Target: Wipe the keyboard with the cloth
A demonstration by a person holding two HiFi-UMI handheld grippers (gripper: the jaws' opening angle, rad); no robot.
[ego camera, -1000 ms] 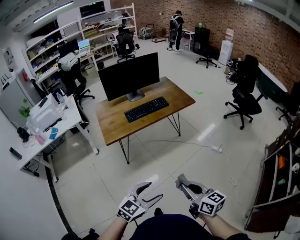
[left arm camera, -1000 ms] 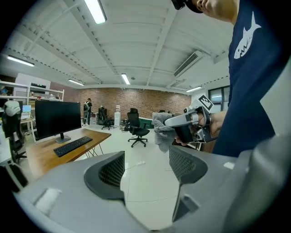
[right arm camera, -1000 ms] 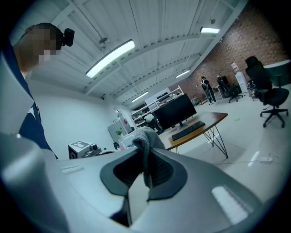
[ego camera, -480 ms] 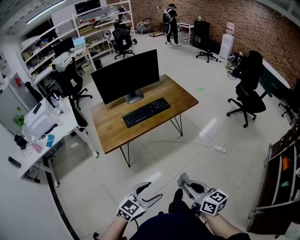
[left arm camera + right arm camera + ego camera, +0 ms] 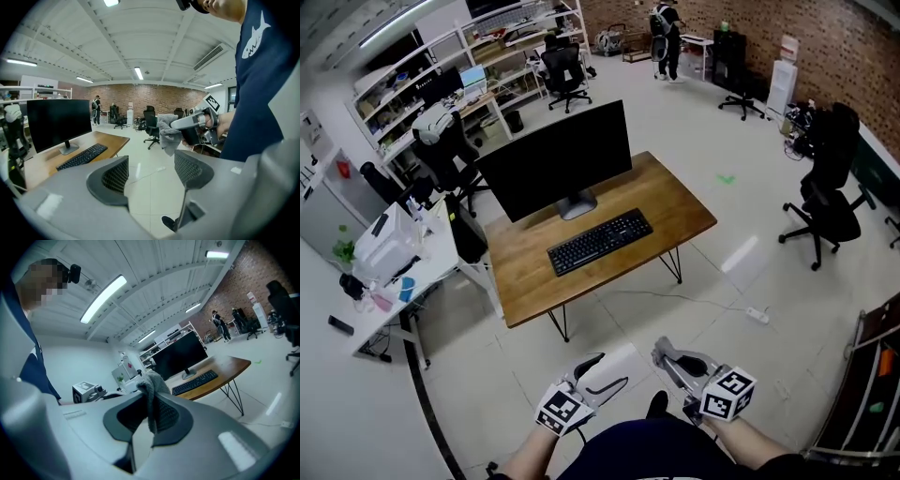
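The black keyboard [image 5: 600,241] lies on a wooden desk [image 5: 675,202] in front of a dark monitor [image 5: 558,161], a few steps ahead of me across the floor. My right gripper [image 5: 671,360] is held low at my waist. In the right gripper view it [image 5: 152,413] is shut on a grey cloth [image 5: 151,386] that sticks up between its jaws. My left gripper [image 5: 598,375] hovers beside it, open with nothing between the jaws [image 5: 150,171]. The left gripper view also shows the cloth [image 5: 167,133] hanging from the right gripper and the keyboard [image 5: 82,156] far off.
A cluttered white side table [image 5: 394,253] stands left of the desk with a black chair [image 5: 445,155] behind it. A power strip with its cable [image 5: 757,315] lies on the tiled floor right of the desk. Another office chair [image 5: 825,202] stands at the far right.
The desk and keyboard have grown slightly larger and shifted right in the head view as I step closer. Both grippers keep the same pose at my waist.
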